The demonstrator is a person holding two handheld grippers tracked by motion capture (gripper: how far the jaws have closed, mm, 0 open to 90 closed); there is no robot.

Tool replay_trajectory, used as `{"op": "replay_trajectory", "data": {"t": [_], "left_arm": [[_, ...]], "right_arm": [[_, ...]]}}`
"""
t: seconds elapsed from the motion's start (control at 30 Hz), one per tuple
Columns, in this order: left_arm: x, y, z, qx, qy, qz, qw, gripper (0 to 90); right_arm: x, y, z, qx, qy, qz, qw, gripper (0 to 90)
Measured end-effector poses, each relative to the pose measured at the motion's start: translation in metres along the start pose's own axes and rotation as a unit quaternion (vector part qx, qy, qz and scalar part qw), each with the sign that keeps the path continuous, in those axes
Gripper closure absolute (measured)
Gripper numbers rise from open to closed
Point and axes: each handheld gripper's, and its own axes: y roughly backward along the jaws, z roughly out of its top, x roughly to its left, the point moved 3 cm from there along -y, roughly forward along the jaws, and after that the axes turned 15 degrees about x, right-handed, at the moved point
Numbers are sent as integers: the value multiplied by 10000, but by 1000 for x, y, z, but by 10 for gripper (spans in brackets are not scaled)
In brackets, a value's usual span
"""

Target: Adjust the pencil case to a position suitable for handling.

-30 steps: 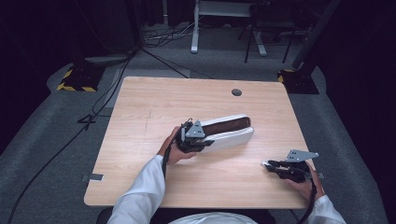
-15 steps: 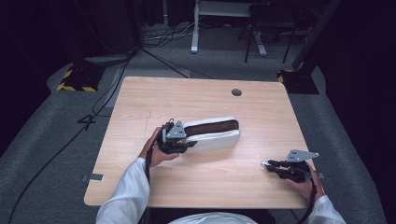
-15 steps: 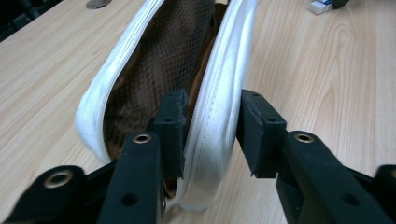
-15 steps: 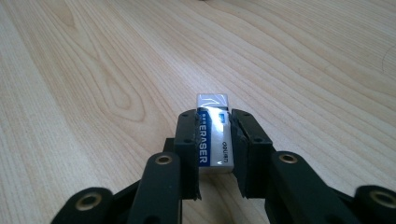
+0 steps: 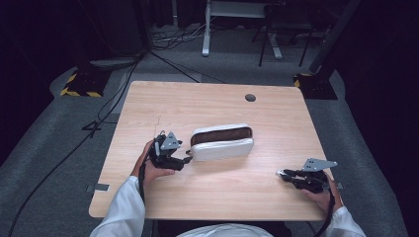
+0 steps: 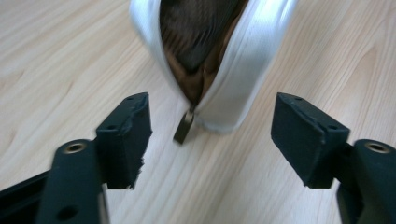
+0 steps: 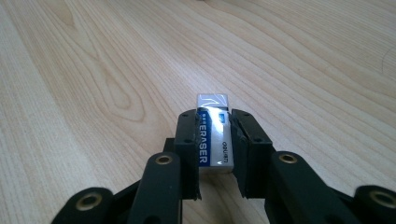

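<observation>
Two items in hand: one pouch, one eraser.
Pouch: white, soft-sided zip pouch of smooth leather-like material with a brown lining (image 5: 222,141); long, rounded, plump; lies on its side directly ahead of the left gripper, mouth gaping.
Zip pull: small dull-metal tab (image 6: 184,127); hangs at the pouch's near end, between the left gripper's jaws but touching neither.
Left gripper (image 5: 187,159): released; its jaws have just been opening and now stand wide apart, either side of the pouch's end, with only the pull tab between them; pads are black, blocky, chipped at the edges.
Eraser: small white rectangular block in a glossy blue-and-white printed sleeve (image 7: 214,135); clamped crosswise between the right gripper's pads, far end jutting past the tips.
Right gripper (image 5: 282,173): grasping the eraser, low over the table, well to the right of the pouch.
Table: pale wood-grain laminate top (image 5: 197,101), flat, matt, with a round dark cable hole near the far edge.
Step, as judged: pouch unzipped and let go; eraser waiting to go in.
Next move, as judged: carry the eraser to the open mouth, aligned lengthwise with the slit; left gripper may need to steady the soft wall, which can sag shut.
</observation>
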Motion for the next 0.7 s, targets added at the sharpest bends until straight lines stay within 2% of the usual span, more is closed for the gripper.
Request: {"op": "replay_trajectory", "data": {"t": [0.17,0.27,0.33,0.47,0.63,0.7], "left_arm": [[0,3,-26,225,266,171,9992,182],[-1,3,-40,377,402,141,9984,171],[-2,3,-48,439,388,196,9981,171],[-6,0,-58,579,465,211,9970,173],[-13,-5,-63,711,494,100,9962,168],[-15,-6,-63,653,491,62,9966,166]], "right_arm": [[0,0,0,15,0,-8,10000,736],[0,0,0,22,-1,-22,10000,736],[0,0,1,22,-10,-17,10000,736],[0,0,1,29,-34,-18,10000,736],[0,0,0,34,-15,-38,10000,736],[0,1,0,18,-7,-46,10000,736]]}}
